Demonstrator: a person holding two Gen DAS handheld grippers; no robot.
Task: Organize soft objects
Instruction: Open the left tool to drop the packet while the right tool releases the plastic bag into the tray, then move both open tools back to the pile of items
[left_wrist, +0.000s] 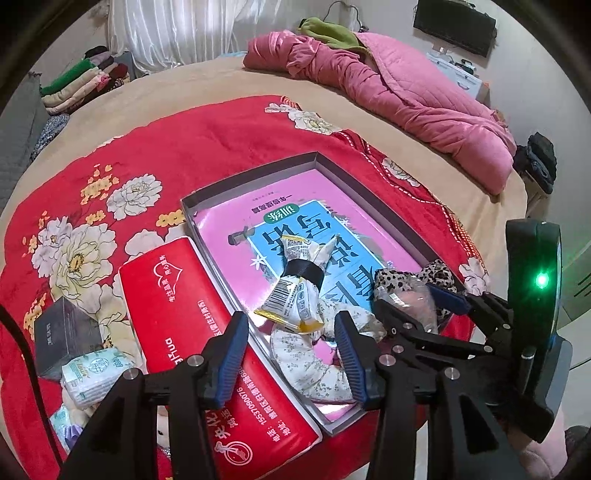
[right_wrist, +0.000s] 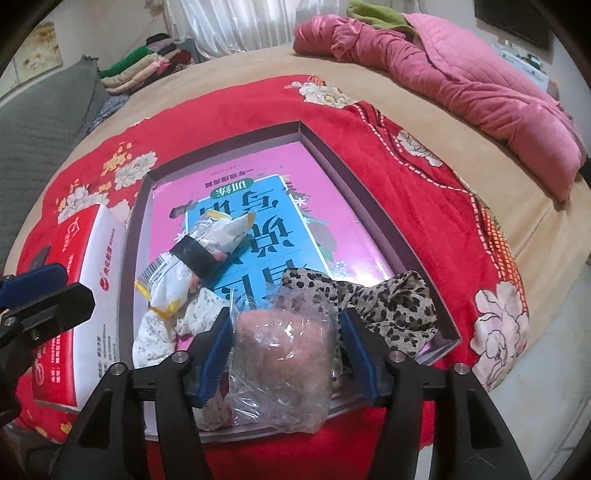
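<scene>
Soft objects: a banded snack packet (left_wrist: 295, 291), floral cloth (left_wrist: 317, 354), leopard cloth (right_wrist: 384, 302) and bagged pink item (right_wrist: 284, 354) already lie in the box (right_wrist: 373, 158). Right gripper (right_wrist: 284, 350) straddles the bag, jaws apart, apparently letting go. Left gripper (left_wrist: 291, 354) hangs open over the floral cloth. Tissue packs (left_wrist: 92, 376) beside the box probably remain.

You face a wide bed (left_wrist: 207, 85) under a tan sheet, white curtains (left_wrist: 173, 29) behind it, a dark monitor (left_wrist: 454, 26) on the pale wall.
</scene>
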